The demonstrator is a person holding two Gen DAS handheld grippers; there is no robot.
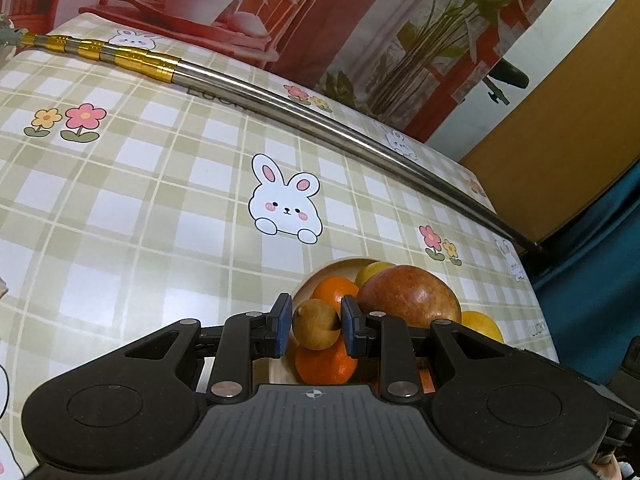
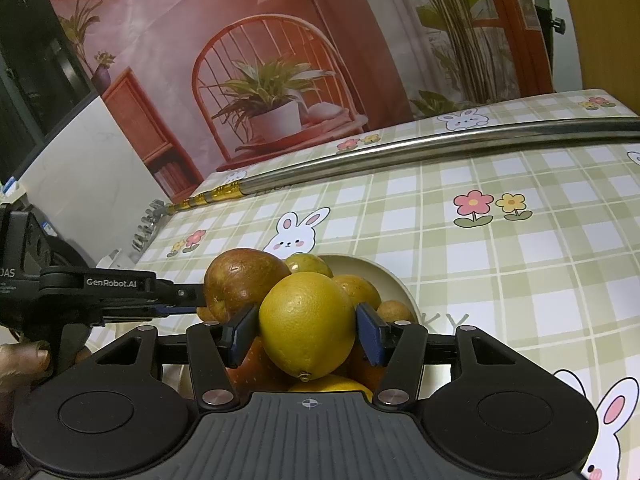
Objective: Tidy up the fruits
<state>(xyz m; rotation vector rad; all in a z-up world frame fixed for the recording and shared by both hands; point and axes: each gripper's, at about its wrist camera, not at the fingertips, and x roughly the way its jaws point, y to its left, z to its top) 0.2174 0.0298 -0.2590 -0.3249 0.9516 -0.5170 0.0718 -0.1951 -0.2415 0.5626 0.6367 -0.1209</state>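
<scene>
The left gripper (image 1: 316, 330) has its jaws clenched on a small brown fruit (image 1: 316, 329), held just above the oranges (image 1: 326, 364) in the cream bowl (image 1: 308, 284). The right gripper (image 2: 307, 330) grasps a yellow lemon (image 2: 307, 324) over the same bowl (image 2: 394, 280) — a red-brown apple (image 2: 240, 280) sits behind it. Beyond, the checked counter (image 1: 160, 200) runs to its far edge, where a metal pole (image 1: 320, 120) lies across.

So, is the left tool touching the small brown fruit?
Touching. In the left wrist view, both blue pads of the left tool press on the small brown fruit, with no gap.
</scene>
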